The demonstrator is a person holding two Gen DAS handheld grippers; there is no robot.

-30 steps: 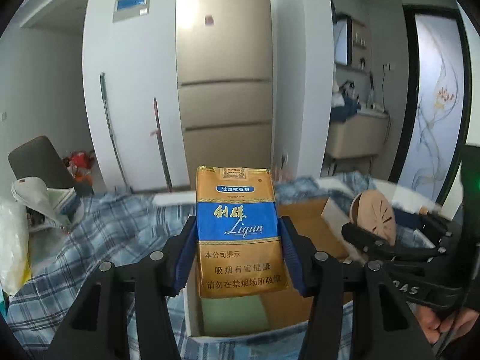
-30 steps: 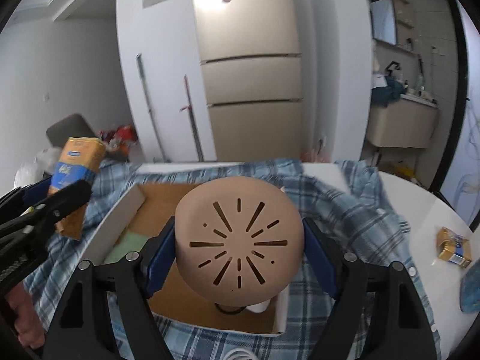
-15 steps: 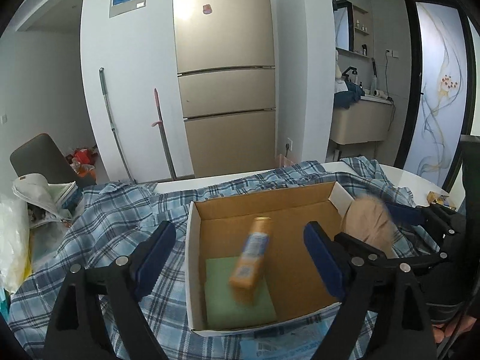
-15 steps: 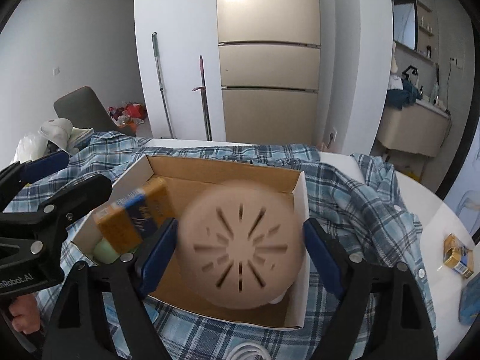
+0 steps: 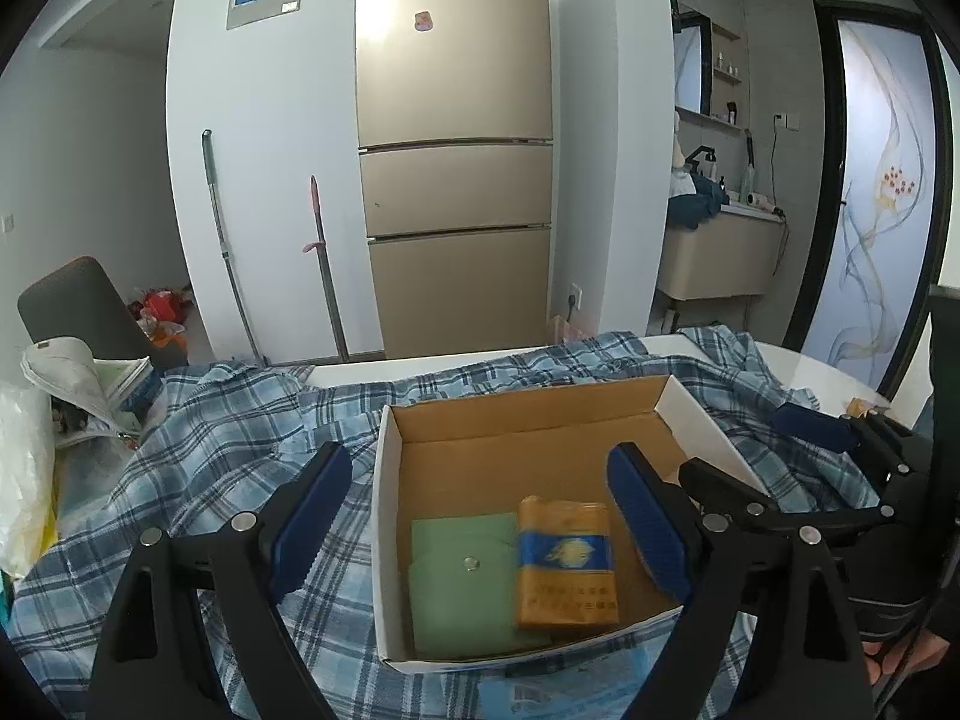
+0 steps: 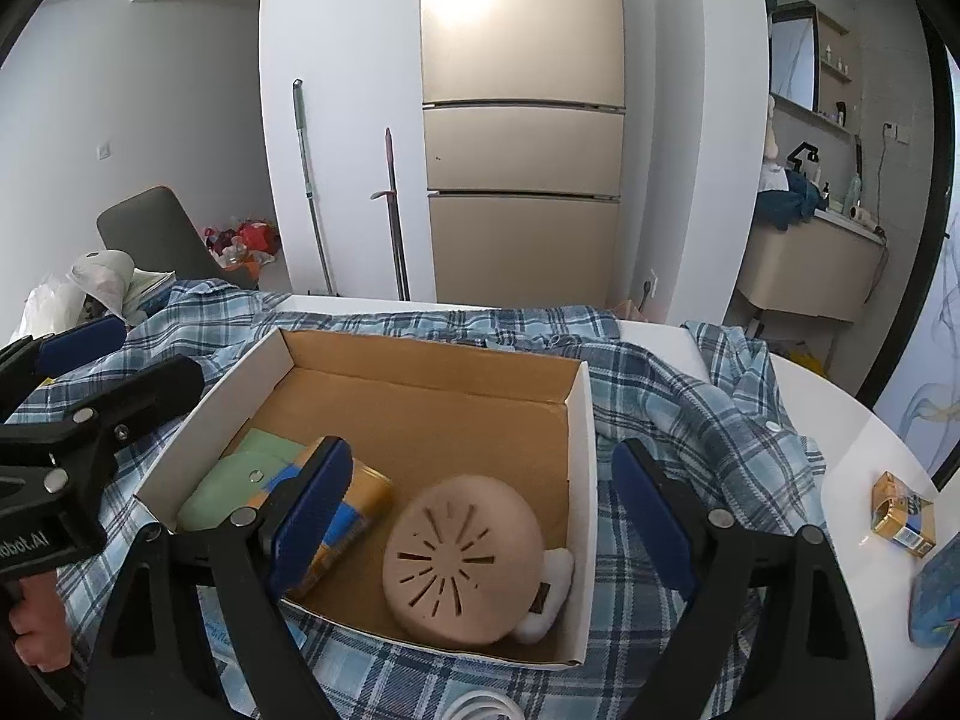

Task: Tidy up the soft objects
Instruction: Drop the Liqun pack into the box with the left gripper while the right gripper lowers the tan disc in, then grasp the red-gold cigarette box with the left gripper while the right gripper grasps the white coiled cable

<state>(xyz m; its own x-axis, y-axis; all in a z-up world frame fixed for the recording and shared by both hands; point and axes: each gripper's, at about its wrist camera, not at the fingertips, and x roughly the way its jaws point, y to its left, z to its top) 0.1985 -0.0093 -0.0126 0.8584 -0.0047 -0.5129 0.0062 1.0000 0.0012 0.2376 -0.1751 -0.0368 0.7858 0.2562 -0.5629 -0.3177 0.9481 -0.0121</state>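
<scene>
with both the left tongs and the right tongs spread wide and holding nothing above the filled white-walled cardboard box, the small orange-and-blue soft pack is seen lying far right on the white tabletop, nearer the right tongs.

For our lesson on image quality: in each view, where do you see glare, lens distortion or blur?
Left wrist view: glare on the fridge door, fisheye bending of walls, the cigarette pack slightly soft. Right wrist view: the same fridge glare, dark vignette corners, the round beige object sharp.
</scene>
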